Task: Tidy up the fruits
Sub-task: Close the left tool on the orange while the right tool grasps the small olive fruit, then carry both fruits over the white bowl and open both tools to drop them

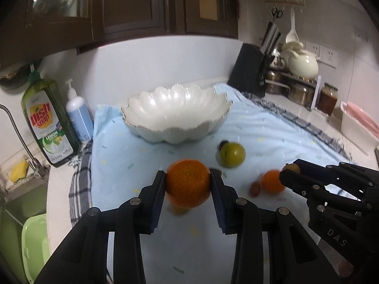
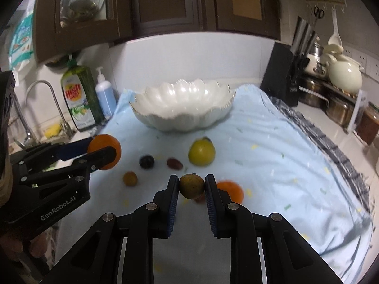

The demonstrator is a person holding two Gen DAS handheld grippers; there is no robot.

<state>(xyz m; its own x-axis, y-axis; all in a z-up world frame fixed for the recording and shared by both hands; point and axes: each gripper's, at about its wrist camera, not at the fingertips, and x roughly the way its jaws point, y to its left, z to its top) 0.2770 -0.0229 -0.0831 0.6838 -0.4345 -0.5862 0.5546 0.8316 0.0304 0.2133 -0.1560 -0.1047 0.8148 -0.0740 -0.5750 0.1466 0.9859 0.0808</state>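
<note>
The left tongs [image 1: 187, 182] clamp an orange [image 1: 188, 183]; the right tongs [image 2: 191, 186] pinch a small brownish fruit [image 2: 191, 186]. Carry both level over the bowl [image 2: 182, 105], then release low.

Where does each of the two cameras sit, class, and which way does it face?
Left wrist: sits on the left hand-held gripper, facing the white bowl; its fingers clamp an orange, the right hand-held gripper alongside.
Right wrist: sits on the right hand-held gripper, same direction; its fingers clamp a small brownish fruit.
Shared: bowl, green fruit, blue cloth.
</note>
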